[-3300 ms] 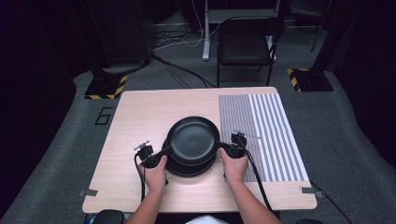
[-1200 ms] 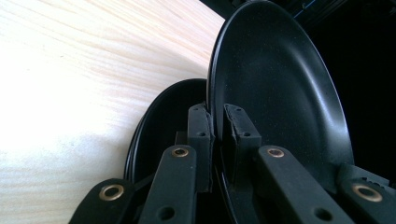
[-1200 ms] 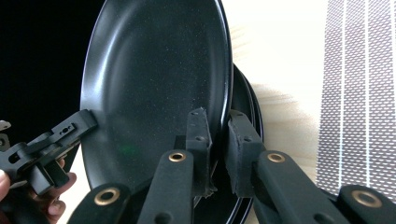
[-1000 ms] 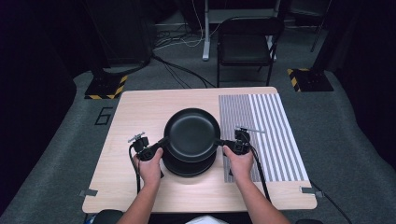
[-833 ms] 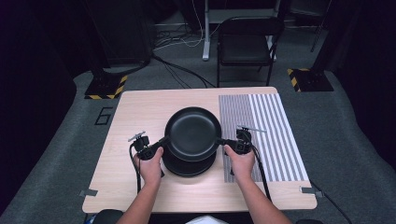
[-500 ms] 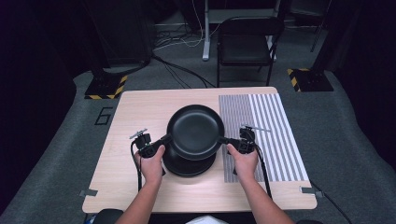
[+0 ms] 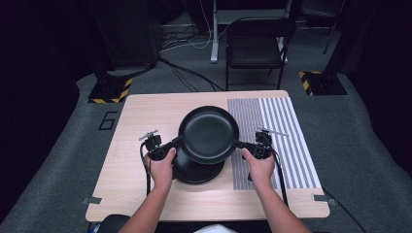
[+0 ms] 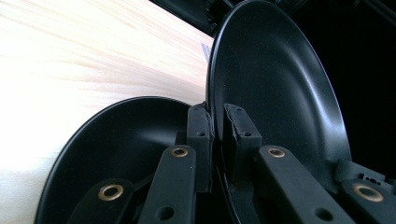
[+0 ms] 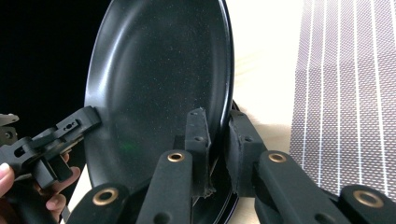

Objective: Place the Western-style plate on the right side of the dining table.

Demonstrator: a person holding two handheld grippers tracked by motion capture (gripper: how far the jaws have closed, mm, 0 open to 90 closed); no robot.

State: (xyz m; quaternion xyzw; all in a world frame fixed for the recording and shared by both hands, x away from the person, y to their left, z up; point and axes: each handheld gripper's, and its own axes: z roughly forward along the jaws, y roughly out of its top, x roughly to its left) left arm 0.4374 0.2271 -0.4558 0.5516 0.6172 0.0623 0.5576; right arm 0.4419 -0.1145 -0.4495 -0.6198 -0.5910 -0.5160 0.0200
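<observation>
Top plate held at both rims

Your left tongs [image 7: 171,145] and right tongs [image 7: 245,144] are each clamped on opposite rims of the top black plate [image 7: 209,134], held above the plate stack [image 7: 197,171] on the surface [image 7: 131,145].

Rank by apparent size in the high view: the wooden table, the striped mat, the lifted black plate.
1. Wooden table
2. Striped mat
3. Lifted black plate, though it sits nearer the camera, which enlarges it.
</observation>
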